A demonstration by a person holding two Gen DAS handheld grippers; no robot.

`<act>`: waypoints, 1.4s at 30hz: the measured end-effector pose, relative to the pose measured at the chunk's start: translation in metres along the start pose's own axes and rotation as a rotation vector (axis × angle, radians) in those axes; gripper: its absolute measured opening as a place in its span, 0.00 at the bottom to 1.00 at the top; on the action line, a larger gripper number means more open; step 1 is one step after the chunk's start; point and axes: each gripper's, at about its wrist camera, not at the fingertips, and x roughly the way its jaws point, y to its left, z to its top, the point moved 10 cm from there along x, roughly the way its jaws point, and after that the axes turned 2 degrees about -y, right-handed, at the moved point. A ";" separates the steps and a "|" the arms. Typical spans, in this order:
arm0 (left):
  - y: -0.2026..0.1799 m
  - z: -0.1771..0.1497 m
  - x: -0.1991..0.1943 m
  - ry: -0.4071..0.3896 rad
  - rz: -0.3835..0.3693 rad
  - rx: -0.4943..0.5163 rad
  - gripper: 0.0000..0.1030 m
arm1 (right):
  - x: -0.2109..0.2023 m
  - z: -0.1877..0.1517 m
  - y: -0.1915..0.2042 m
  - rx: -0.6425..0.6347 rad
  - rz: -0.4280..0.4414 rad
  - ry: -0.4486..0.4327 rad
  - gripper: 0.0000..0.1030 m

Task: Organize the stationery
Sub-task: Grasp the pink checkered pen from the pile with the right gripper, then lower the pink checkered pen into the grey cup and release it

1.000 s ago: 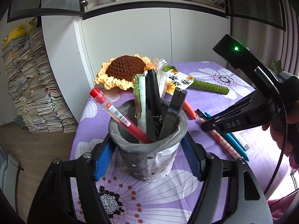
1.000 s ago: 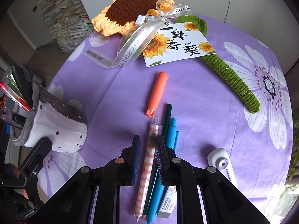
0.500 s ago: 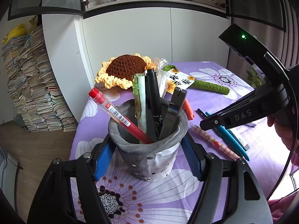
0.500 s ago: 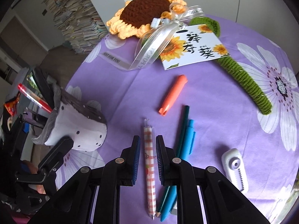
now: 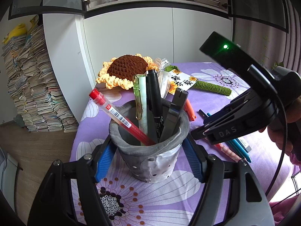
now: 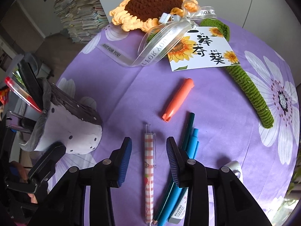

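My left gripper (image 5: 148,160) is shut on a grey pen cup (image 5: 150,162), its blue pads pressed to both sides. The cup holds a red pen (image 5: 120,119), a green-clipped pen (image 5: 142,101), a black marker (image 5: 154,98) and a dark clip. My right gripper (image 6: 148,141) points down at the purple cloth and its jaws are opening. A pink checked pen (image 6: 149,169) lies between the pads, and neither pad touches it. An orange pen (image 6: 177,99), blue pens (image 6: 192,146), a teal pencil (image 6: 189,130) and an eraser (image 6: 178,211) lie nearby.
A crocheted sunflower (image 6: 152,1) with a green stem (image 6: 250,92), ribbon and printed card (image 6: 203,50) fills the far side of the table. A white correction tape (image 6: 233,167) lies at the right. Stacked books (image 5: 28,86) stand on the floor to the left.
The right gripper's jaws have spread apart either side of the pink checked pen, after standing nearly together. The left gripper keeps its hold on the cup and has not moved.
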 end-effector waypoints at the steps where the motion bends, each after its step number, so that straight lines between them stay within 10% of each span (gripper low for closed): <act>1: 0.000 0.000 0.000 0.000 0.000 0.000 0.68 | 0.003 0.000 0.001 -0.005 -0.003 0.008 0.37; 6: 0.000 0.000 0.000 -0.001 -0.002 -0.001 0.68 | 0.009 0.004 0.000 0.000 -0.011 0.015 0.14; 42: -0.001 -0.002 -0.001 0.002 -0.001 -0.002 0.68 | -0.212 0.063 0.067 -0.049 0.257 -0.649 0.14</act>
